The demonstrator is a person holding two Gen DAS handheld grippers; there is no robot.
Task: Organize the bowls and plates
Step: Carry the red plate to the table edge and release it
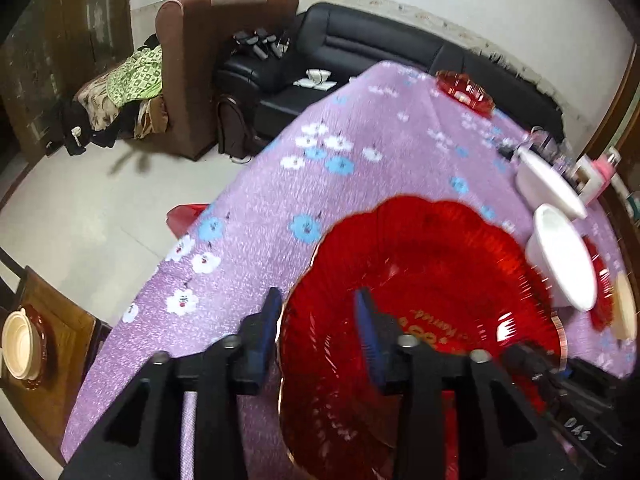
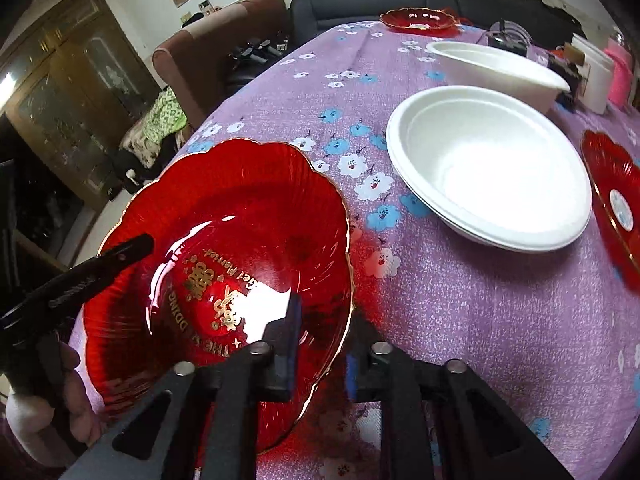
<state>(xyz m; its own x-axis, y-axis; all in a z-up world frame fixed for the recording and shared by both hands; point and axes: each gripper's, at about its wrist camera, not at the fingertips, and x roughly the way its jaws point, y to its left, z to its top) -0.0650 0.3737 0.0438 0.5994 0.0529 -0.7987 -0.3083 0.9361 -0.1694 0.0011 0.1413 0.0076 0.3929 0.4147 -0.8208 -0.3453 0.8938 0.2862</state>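
A red plate (image 2: pixel 224 240) with a gold rim and gold letters lies on the counter (image 2: pixel 460 300), which wears a purple cloth with white and blue flowers. The left tool (image 1: pixel 316 320) stands over the plate's edge at about 9 o'clock of it: one blue pad is outside the rim, the other inside over the plate, and both pads are apart from the rim, so this tool is released. The right tool (image 2: pixel 320 344) is at the plate's edge at about 5 o'clock; one pad is inside the plate and the other outside under the rim, with a gap, so it is also released and the plate rests free on the cloth. At about 2 o'clock from the plate sits a white bowl (image 2: pixel 492 168), near but not touching, and behind it a second white bowl (image 2: pixel 500 68). A second red plate (image 2: pixel 616 196) lies at 3 o'clock, cut by the picture edge, and a third red plate (image 2: pixel 420 20) lies at the far end of the counter at 12 o'clock.
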